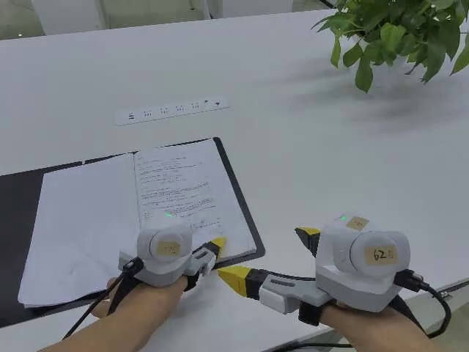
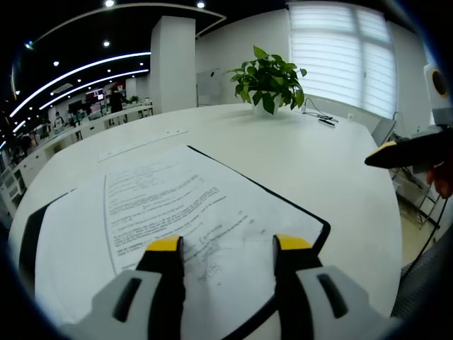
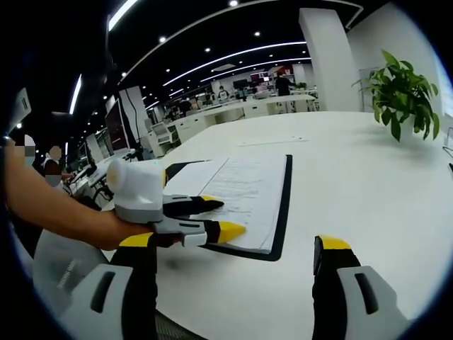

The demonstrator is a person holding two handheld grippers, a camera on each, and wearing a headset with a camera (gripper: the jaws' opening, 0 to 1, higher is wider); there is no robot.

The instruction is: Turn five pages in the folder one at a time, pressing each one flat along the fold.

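Left tongs, spread, hover over the folder; right tongs hang spread beside it.
Best to pinch only the top page by its edge.

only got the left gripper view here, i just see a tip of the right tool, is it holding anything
observer: No. In the head view the right tool is open and empty, over bare table to the right of the folder.
operator: where's it pointing
observer: Toward the folder's near right corner, where the left tool sits open over the printed page. The two tools are apart.
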